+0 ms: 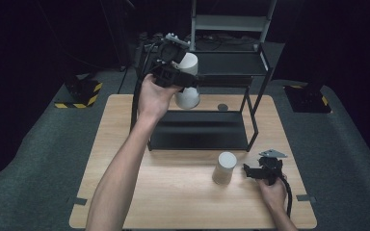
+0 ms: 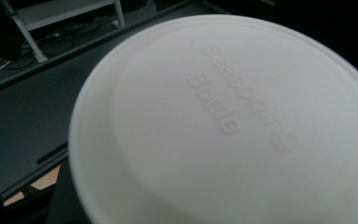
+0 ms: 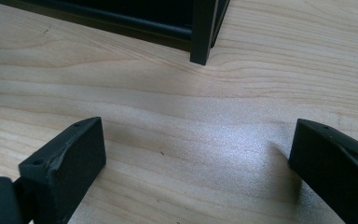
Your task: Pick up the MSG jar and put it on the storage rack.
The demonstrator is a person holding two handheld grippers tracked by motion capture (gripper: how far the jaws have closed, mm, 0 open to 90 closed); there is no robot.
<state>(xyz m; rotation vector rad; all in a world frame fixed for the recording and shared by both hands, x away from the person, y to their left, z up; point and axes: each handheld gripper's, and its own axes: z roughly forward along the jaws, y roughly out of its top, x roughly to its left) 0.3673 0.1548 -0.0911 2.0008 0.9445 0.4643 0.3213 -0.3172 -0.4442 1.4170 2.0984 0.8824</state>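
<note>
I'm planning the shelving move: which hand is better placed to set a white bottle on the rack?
Left: the left gripper holds a white bottle raised beside the black rack; the right gripper rests open on the table.

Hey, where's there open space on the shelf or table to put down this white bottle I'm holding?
The rack's lower shelf looks bare across its width. The upper shelf is bare to the right of the held white bottle. The table is free left of the rack and along the front left. It is tighter at front right, between the second bottle and the right gripper.
</note>
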